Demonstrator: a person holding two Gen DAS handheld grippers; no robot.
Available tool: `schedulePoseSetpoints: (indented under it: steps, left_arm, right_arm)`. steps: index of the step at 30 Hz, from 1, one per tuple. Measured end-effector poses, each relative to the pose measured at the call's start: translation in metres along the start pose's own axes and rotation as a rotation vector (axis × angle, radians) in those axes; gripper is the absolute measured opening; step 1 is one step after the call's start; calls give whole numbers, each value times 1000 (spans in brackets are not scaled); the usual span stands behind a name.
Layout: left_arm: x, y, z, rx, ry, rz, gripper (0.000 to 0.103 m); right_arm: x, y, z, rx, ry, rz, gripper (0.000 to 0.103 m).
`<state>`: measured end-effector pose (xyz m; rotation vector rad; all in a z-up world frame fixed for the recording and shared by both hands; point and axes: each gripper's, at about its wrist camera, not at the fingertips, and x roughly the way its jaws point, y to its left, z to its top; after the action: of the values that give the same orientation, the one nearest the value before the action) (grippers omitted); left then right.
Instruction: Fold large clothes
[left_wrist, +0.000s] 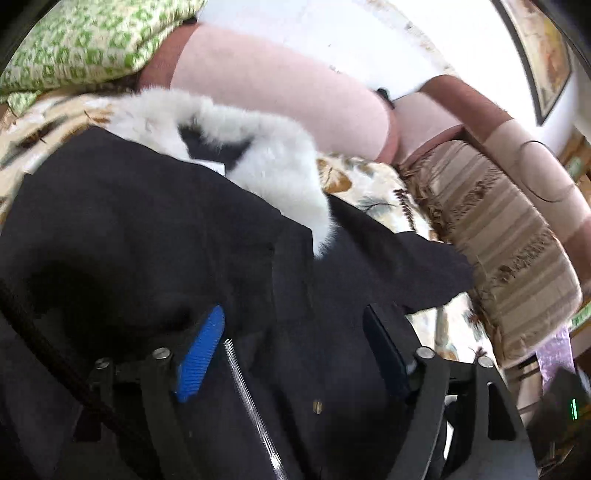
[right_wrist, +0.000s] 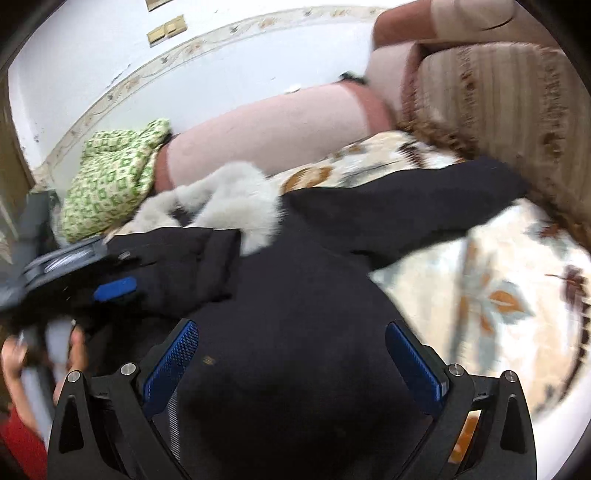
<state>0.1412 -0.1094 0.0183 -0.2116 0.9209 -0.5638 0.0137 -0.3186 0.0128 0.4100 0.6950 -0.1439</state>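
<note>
Left gripper (left_wrist: 295, 343) jaws apart, nothing pinched, over coat (left_wrist: 147, 240). Right gripper (right_wrist: 291, 362) also spread, empty, above same coat. Coat lies flat on sofa (left_wrist: 517, 240) throw, fur collar (left_wrist: 273, 162) toward backrest, one sleeve (right_wrist: 406, 206) flung out. Looks bulky, soft, heavyish; grab sleeve cuff or hem edge, not fur.

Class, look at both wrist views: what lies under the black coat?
A leaf-patterned bedspread shows beside and beyond the black coat; whatever lies directly beneath the coat is covered.
</note>
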Motion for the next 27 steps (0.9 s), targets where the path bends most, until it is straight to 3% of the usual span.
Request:
schedulePoseSetpoints:
  steps: [5, 9, 10, 11, 12, 13, 14, 16, 19, 22, 27]
  left_arm:
    - [-53, 27, -21, -10, -101, 151, 82]
    - [-83, 65, -27, -52, -140, 264, 82]
    - [-91, 75, -26, -64, -154, 297, 82]
    - [-97, 85, -25, -76, -164, 335, 82]
    - [-100, 92, -24, -85, -169, 362, 82]
    - [-106, 102, -21, -100, -176, 390, 82]
    - [-108, 109, -19, -112, -182, 407, 82]
    - [-111, 121, -13, -134, -192, 439, 82]
    - [-107, 131, -8, -161, -199, 461, 82]
    - [-95, 133, -8, -177, -189, 458, 82]
    - [-54, 131, -19, -155, -133, 503, 82]
  right_arm:
    - [77, 31, 30, -11, 121, 105, 102]
    - [152, 56, 40, -53, 233, 78, 102]
    - [164, 58, 39, -36, 269, 100, 97]
    - [174, 59, 39, 0, 305, 139, 89]
    - [181, 58, 37, 52, 345, 203, 53]
    - [185, 59, 35, 87, 388, 251, 29]
    - [185, 59, 35, 100, 407, 277, 20]
    - [172, 56, 39, 102, 388, 306, 14]
    - [141, 40, 45, 91, 323, 277, 12]
    - [119, 15, 51, 85, 268, 184, 12]
    - [129, -21, 37, 110, 313, 110, 12]
